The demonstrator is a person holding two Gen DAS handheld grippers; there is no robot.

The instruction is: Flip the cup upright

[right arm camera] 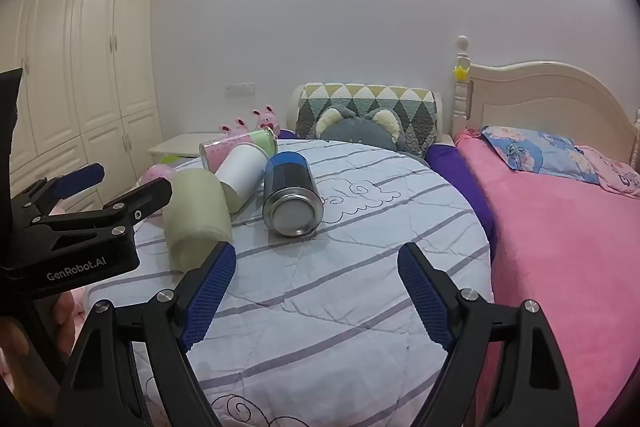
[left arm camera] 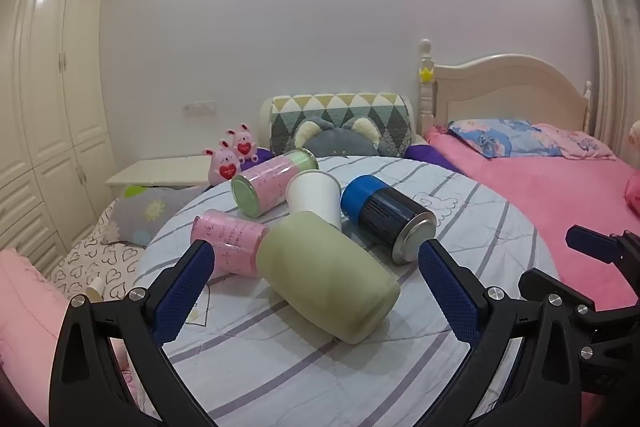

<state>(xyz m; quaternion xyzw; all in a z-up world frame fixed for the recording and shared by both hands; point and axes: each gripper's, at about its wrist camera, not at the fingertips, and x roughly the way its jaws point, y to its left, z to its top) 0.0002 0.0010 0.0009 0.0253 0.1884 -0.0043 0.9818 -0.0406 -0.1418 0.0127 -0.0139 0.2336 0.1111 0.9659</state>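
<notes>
Left gripper: jaws wide apart, holding nothing, lined up on the green cup, which lies on its side between the pads without touching either. Looks like a pre-grasp straddle, spread to clear the cup's girth.

Right gripper: also spread and empty, hovering over bare striped cloth near the blue can. Probably parked out of the way, or waiting to steady something.

All five containers are on their sides in a tight cluster on the round table: green cup nearest, white cup just behind it, mouth toward the camera, two pink cans to the left, blue can on the right. Green cup touches the near pink can and seems to touch the white cup.

Nothing upright yet; task at its start. The green cup is likely the first target. Risk: closing on it may nudge its neighbours and set them rolling.
</notes>
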